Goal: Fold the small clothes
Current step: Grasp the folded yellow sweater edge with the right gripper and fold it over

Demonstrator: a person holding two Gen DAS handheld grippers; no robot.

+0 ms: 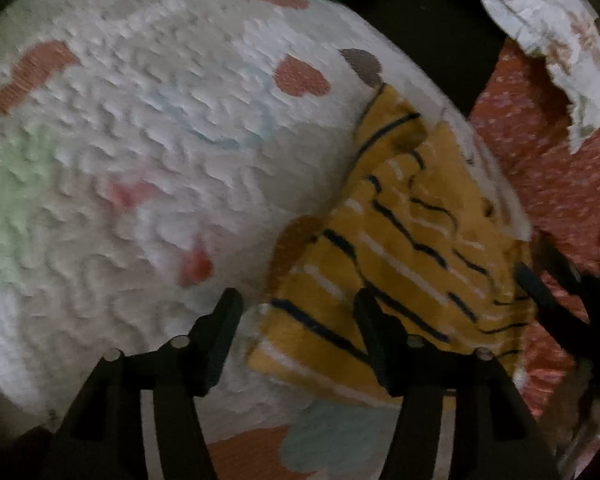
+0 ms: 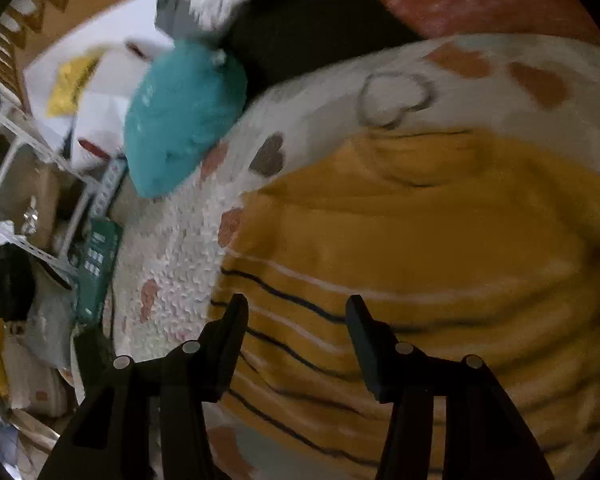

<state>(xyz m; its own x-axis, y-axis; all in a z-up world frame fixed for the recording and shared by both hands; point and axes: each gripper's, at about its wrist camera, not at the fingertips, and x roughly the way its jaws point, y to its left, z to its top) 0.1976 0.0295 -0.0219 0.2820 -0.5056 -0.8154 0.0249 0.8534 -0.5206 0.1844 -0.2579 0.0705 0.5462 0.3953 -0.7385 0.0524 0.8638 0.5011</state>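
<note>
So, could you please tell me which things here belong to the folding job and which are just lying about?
Job:
- yellow striped garment
- left gripper, open
- right gripper, open

Lying about:
- teal cloth
- heart-patterned blanket
- floral fabric

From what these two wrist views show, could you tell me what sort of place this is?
Probably a lived-in room at home, not a lab: a white heart-patterned blanket carries the yellow striped garment, a teal cloth bundle lies beside it, and cluttered metal shelving stands behind.

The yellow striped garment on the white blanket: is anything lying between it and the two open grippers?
Nothing visible does. The yellow striped garment lies uncovered on the white blanket, directly under the open right gripper. The open left gripper is at its edge. The teal cloth lies apart.
</note>
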